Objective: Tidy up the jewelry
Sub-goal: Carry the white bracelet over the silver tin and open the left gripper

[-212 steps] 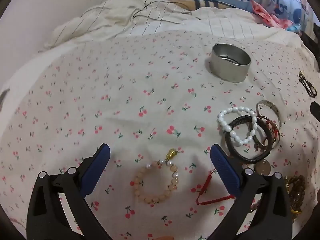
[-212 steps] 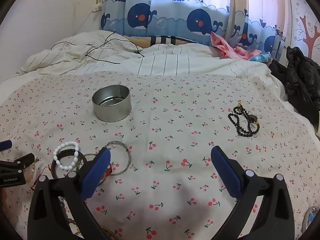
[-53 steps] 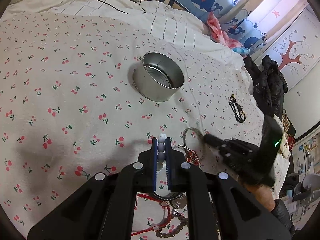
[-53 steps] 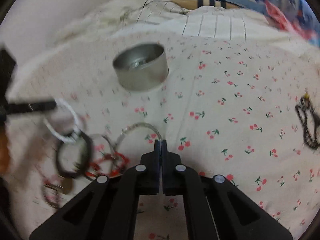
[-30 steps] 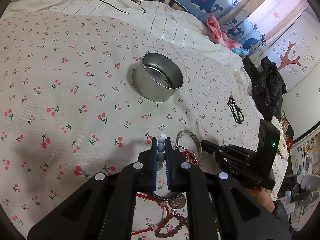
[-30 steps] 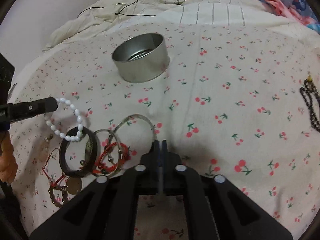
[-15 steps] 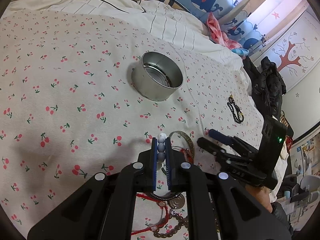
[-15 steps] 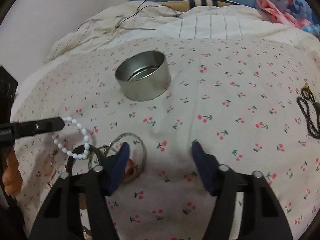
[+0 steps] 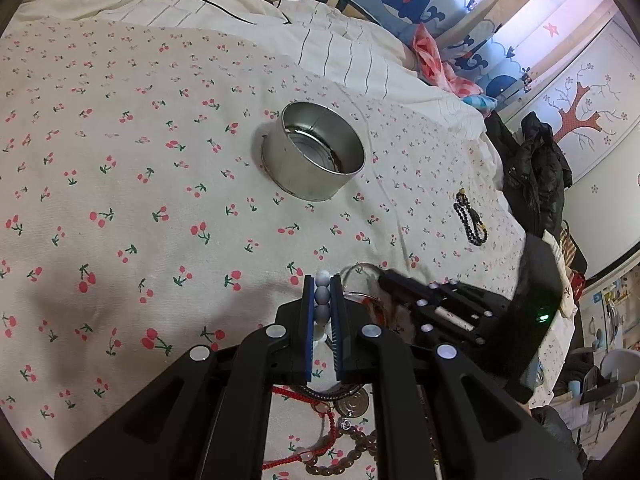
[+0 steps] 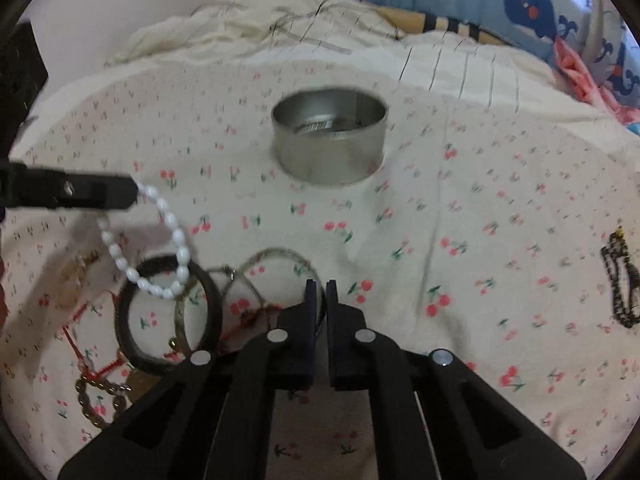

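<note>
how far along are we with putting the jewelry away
Early. Done: apparently nothing, the metal tin looks empty. In hand: the left gripper is shut on the white bead bracelet; the right gripper has just closed at the rim of the thin silver bangle. Left: the dark band, red cord, brown beads and the black bead strand.

Broad bare bedspread (image 9: pixel 120 200) is left open on the left of the metal tin (image 9: pixel 314 158) and between it and the black bead chain (image 9: pixel 470 220). Nearer the camera, the way is crowded by a cluster of bangles (image 10: pixel 192 312) and cords (image 10: pixel 96 364).
</note>
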`<state>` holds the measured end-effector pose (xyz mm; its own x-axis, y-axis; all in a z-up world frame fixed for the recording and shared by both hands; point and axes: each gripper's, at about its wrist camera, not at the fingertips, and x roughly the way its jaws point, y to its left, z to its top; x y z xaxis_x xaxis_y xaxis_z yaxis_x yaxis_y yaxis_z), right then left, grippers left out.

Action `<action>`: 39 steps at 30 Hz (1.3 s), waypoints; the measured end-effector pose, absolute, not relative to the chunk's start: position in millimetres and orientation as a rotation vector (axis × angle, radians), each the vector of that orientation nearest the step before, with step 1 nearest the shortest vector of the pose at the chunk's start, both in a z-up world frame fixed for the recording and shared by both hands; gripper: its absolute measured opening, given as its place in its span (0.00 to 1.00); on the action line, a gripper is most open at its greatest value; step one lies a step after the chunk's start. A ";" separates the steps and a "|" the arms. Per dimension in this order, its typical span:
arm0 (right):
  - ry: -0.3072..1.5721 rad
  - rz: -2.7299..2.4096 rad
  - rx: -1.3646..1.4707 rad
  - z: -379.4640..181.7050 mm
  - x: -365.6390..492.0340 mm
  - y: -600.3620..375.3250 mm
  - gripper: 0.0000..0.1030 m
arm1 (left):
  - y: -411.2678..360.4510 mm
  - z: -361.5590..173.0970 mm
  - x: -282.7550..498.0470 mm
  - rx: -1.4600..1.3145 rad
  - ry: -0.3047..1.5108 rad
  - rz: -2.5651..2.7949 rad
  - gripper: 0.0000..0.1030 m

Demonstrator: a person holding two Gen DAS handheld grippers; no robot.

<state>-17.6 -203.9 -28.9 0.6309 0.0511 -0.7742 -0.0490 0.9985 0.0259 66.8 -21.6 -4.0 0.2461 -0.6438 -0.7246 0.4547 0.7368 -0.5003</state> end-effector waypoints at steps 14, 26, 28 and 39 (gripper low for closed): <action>0.678 -0.018 0.018 48.3 -27.4 -227.1 0.05 | -17.2 29.5 69.2 -0.279 1.025 -0.814 0.07; 0.734 -0.059 -0.213 32.5 88.3 -204.9 0.05 | -79.2 47.6 159.8 -0.323 0.972 -0.825 0.07; 0.754 -0.055 -0.224 26.0 102.0 -204.3 0.06 | -85.7 42.0 170.4 -0.338 0.975 -0.820 0.07; 0.760 0.088 0.139 40.9 60.5 -239.8 0.54 | -57.5 10.6 159.8 -0.262 1.049 -0.736 0.37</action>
<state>60.5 -239.8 40.9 0.7215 0.1293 -0.6802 -0.0286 0.9871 0.1574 159.8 -57.5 10.6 0.2892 -0.6625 -0.6909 0.4243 0.7357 -0.5279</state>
